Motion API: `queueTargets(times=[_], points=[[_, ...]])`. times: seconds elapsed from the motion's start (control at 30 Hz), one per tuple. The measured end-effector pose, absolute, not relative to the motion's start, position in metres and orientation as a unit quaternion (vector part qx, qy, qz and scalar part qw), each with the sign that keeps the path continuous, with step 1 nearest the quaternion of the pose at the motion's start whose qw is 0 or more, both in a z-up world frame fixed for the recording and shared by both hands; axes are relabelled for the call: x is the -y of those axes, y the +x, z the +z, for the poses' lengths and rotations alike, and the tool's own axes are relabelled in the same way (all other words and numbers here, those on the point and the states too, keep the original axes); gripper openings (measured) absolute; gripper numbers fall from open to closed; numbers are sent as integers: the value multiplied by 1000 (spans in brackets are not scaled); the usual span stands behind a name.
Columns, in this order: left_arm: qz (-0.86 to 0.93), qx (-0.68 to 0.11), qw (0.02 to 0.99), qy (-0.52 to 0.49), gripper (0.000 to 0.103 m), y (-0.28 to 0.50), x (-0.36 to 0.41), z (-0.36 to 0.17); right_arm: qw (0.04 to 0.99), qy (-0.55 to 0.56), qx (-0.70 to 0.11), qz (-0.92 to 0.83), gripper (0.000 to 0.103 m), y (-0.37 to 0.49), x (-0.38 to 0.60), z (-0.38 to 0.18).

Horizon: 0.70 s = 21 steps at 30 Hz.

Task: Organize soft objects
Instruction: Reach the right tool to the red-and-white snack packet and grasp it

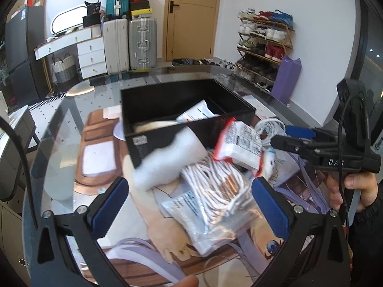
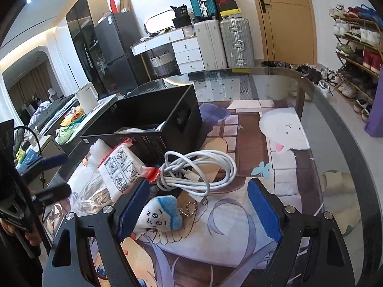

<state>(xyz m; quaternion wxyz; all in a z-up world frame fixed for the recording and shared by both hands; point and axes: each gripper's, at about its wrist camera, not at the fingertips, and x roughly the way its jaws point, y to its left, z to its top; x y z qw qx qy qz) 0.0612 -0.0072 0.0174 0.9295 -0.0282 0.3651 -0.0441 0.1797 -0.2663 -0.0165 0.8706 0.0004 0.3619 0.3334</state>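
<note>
While I am looking down at the glass bench [image 2: 311, 91], both of my tools are hanging over a little heap of soft things beside the black box [image 1: 143, 100]; the left gripper [image 1: 189, 205] is keeping its blue fingers [image 1: 110, 203] spread wide with nothing between them, and the right gripper [image 2: 198, 210] is spread wide too, holding nothing. The white foam piece [image 1: 167, 157] is leaning against the front wall of the box; I think it is very light and squashy, so I am planning to pinch it gently around its middle. The bag of white cords [image 1: 215, 191] is lying just under my left fingers; the plastic looks slippery and floppy, so I would take hold of the thick bunched part. The red-edged white packet [image 1: 239, 143] is resting on top of the heap. The little blue and white plush toy [image 2: 160, 217] is touching my right tool's left finger; it is soft, so squeezing its fat body looks safest, not its thin chain. The coiled white cable [image 2: 198, 169] is lying just behind it; it may be slipping loose if I am grabbing only one loop.
</note>
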Motion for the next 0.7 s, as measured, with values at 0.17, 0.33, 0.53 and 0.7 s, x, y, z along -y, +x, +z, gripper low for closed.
queueTargets(times=[0.17,0.33,0.53,0.7], points=[[-46,-377,925,-26,103,63,15,9,878,-10,-344,333,86,173,267,-11],[-46,-385,922,-26,103,65,17,8,883,-28,-309,353,86,158,263,2],[-40,-376,925,-29,103,62,7,16,865,-84,-290,399,86,136,236,6],[-29,-370,928,-36,103,61,-5,21,856,-117,-290,411,79,130,214,1]])
